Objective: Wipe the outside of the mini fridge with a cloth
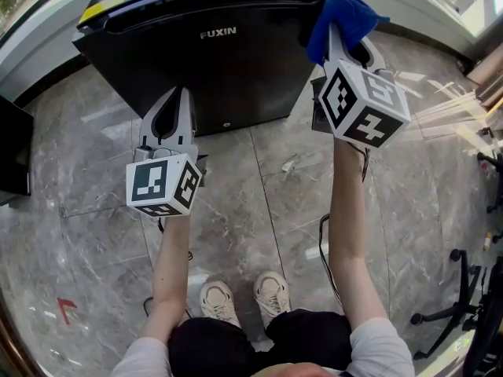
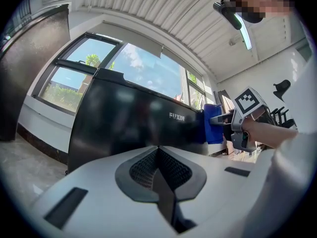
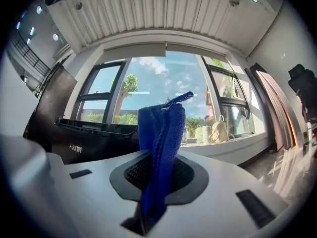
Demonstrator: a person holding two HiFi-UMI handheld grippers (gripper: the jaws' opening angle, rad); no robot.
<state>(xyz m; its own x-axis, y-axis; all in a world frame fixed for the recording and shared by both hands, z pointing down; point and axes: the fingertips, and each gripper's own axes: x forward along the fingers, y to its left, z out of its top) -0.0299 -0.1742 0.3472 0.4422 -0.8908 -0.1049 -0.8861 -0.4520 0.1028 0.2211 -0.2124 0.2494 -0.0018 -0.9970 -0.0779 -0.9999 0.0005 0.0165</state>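
Note:
A black mini fridge [image 1: 212, 53] marked FUXIN stands on the floor ahead of me, also seen in the left gripper view [image 2: 129, 128] and the right gripper view [image 3: 84, 143]. My right gripper [image 1: 338, 34] is shut on a blue cloth [image 1: 342, 18] at the fridge's top right corner; the cloth [image 3: 159, 152] stands up between its jaws. My left gripper [image 1: 177, 104] is shut with nothing in it, held in front of the fridge door's lower part, jaws pressed together [image 2: 158, 152].
Grey marbled floor tiles [image 1: 259, 210] lie all around. A dark object [image 1: 12, 155] sits at the left edge. Wooden slats [image 1: 456, 108] and a chair base [image 1: 456, 305] lie to the right. A window sill [image 3: 218, 143] with bags runs behind the fridge.

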